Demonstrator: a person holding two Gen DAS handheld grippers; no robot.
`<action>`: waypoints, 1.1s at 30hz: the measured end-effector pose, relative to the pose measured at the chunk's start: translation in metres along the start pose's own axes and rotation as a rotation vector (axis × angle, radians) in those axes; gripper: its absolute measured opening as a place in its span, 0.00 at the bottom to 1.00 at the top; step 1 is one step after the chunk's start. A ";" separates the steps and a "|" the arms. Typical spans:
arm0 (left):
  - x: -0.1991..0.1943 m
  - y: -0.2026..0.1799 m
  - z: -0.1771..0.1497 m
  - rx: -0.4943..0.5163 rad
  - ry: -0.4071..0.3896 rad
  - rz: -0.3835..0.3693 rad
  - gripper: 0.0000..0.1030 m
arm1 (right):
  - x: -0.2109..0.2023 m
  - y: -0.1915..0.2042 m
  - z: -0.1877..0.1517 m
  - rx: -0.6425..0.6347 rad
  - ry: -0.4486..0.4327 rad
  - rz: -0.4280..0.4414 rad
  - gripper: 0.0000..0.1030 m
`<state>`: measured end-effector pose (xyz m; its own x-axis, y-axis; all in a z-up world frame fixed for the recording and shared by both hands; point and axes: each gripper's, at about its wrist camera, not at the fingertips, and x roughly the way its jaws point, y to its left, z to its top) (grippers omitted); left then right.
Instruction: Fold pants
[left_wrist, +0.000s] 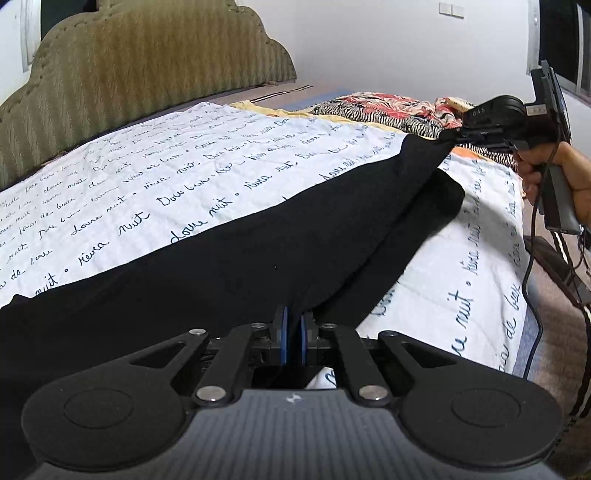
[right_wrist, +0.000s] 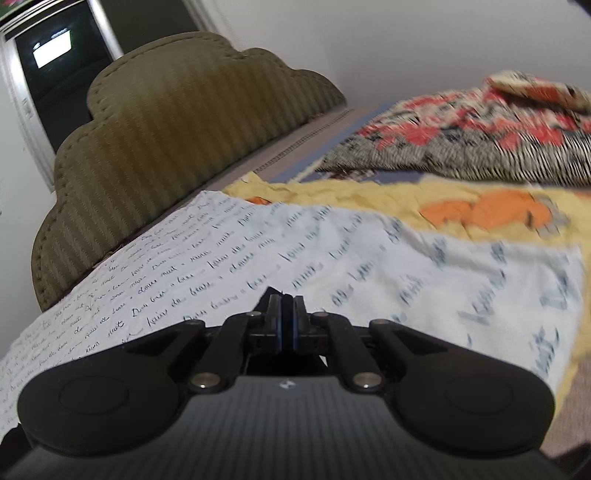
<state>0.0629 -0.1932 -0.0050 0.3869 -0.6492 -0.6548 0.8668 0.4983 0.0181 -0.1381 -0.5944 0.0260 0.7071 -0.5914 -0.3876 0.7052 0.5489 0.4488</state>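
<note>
You had the black pants (left_wrist: 258, 236) stretched across the bed, over the white sheet (left_wrist: 147, 177) printed with blue handwriting. In the left wrist view the cloth ran from the bottom centre up toward 2 o'clock, lifted off the sheet along its far part, with a second dark fold hanging under it near 3 o'clock.

Your left gripper (left_wrist: 293, 334) was closed tight on the near edge of the pants, the black cloth pinched between its blue pads (left_wrist: 282, 332). Your right gripper (left_wrist: 463, 134) showed at 2 o'clock in that view, gripped by your hand (left_wrist: 565, 177), with a corner of the pants drawn up into its closed tip. In the right wrist view the same gripper (right_wrist: 286, 314) had its fingers pressed together, and a small peak of black cloth stuck out past the tip at about 12 o'clock.

Beyond the sheet, toward 1 o'clock, a yellow cover (right_wrist: 369, 195) with an orange patch lay on the bed, and past it a heap of red, black and white patterned cloth (right_wrist: 480, 140). The olive, ribbed headboard (left_wrist: 147, 74) with a scalloped top stood at 11 o'clock against the pale wall (left_wrist: 369, 44). The right wrist view was blurred on its right side.
</note>
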 end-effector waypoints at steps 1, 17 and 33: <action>0.000 -0.001 -0.001 0.006 0.002 0.001 0.06 | -0.002 -0.004 -0.004 0.009 0.002 -0.004 0.06; 0.004 -0.010 -0.012 0.044 0.047 0.014 0.07 | -0.018 -0.033 -0.043 0.040 0.057 -0.072 0.06; -0.027 -0.013 0.006 -0.038 -0.004 -0.025 0.19 | -0.033 -0.088 -0.069 0.473 0.084 0.106 0.47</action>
<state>0.0425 -0.1856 0.0174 0.3662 -0.6639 -0.6520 0.8636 0.5034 -0.0274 -0.2195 -0.5821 -0.0566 0.7891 -0.4862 -0.3753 0.5419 0.2635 0.7980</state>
